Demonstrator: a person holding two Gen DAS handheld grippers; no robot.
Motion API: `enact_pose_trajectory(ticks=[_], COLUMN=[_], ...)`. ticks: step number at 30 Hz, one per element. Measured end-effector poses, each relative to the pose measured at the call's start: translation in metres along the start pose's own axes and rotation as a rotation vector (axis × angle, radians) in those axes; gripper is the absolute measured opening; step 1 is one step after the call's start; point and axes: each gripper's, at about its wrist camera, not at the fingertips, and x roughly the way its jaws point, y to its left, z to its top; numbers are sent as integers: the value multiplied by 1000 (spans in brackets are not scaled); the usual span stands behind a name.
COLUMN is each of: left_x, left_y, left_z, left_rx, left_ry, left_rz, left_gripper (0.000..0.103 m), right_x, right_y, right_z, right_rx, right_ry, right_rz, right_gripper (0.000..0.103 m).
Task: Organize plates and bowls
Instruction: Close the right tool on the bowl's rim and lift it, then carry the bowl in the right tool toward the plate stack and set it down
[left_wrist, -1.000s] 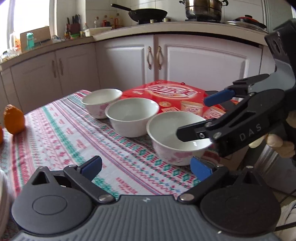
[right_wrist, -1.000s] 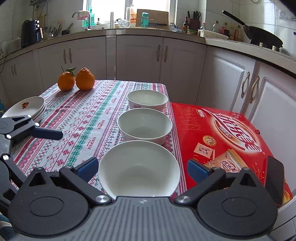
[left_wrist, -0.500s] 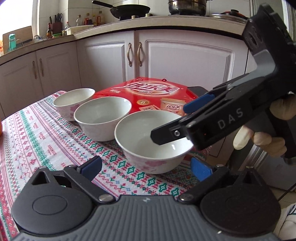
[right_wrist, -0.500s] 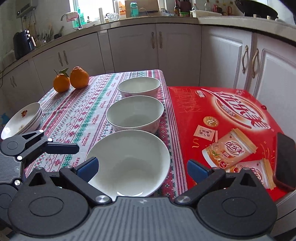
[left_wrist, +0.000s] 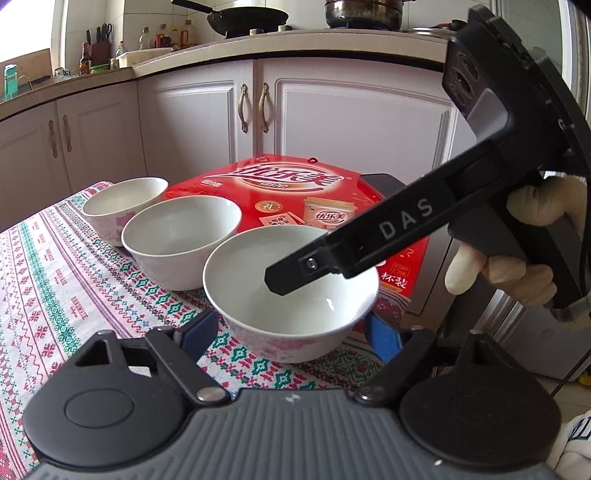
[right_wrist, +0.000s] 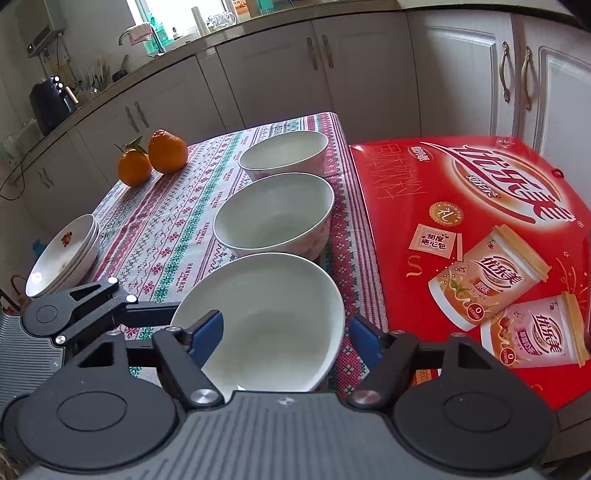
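At the near end of a row of three, on the patterned tablecloth (right_wrist: 177, 229) just beside a red box (right_wrist: 461, 206), stands the nearest bowl (right_wrist: 266, 314), upright and empty, and both tools are set on it. The right gripper (right_wrist: 286, 334) straddles the bowl's wall, one finger dipped inside and the other outside the rim. Its jaws are closing, though the pads do not look to be pressing yet. The left gripper (left_wrist: 291, 332) flanks the same bowl low down. Its jaws are also closing, at a middling width, with a sliver of cloth showing on each side. The step in hand looks like the pickup of this bowl, probably to nest it into the middle bowl (right_wrist: 273, 218), with the far bowl (right_wrist: 284, 151) beyond. A stack of plates (right_wrist: 62, 254) waits at the table's other side, well apart. Next, the pinch on the rim has to firm up before any lift, and the bowl must rise level and clear its neighbour's rim.
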Motion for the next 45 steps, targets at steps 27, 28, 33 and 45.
enact_pose_trajectory(ticks=[27, 28, 33, 45], left_x=[-15, -18, -36, -73], left_y=[5, 5, 13, 42], left_z=[-2, -2, -4, -20], left_rx=[-2, -3, -10, -60], left_ry=[7, 6, 3, 4], left_rz=[-10, -5, 29, 114], left_gripper=[84, 84, 84, 84], right_x=[5, 5, 6, 30], right_y=[12, 15, 33, 86], right_z=[6, 6, 10, 21], right_rx=[-15, -20, -50, -144], right_ry=[47, 46, 44, 67], right_rz=[40, 46, 86, 168], right_gripper=[70, 70, 70, 70])
